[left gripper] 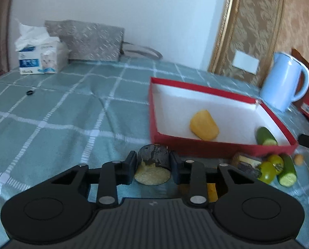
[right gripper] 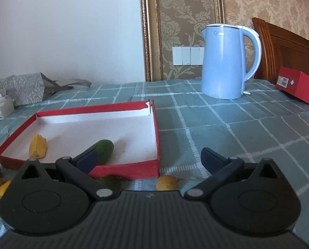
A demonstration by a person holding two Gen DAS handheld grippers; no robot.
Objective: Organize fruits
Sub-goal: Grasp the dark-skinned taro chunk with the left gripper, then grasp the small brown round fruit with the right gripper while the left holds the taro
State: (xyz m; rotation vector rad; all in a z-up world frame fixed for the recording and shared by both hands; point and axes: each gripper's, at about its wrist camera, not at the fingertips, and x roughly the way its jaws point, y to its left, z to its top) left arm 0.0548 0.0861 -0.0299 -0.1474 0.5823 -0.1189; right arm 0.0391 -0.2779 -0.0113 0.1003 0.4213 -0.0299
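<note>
The left gripper (left gripper: 153, 167) is closed on a dark-skinned cylinder of fruit with a pale cut face (left gripper: 152, 167), just in front of the red box (left gripper: 216, 146) on the green checked cloth (left gripper: 60, 114). Inside the box lie a yellow piece (left gripper: 204, 127) and a cucumber chunk (left gripper: 265, 136). The right gripper (right gripper: 149, 161) stands wide open — empty — at the box's near corner, a blue kettle (right gripper: 225, 62) behind the box.

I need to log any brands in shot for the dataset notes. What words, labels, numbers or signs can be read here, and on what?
None can be read.
Tissue pack: blue label with print, blurred.
Kettle: small mark near the top, too small.
Red box: white sticker, too small.
</note>
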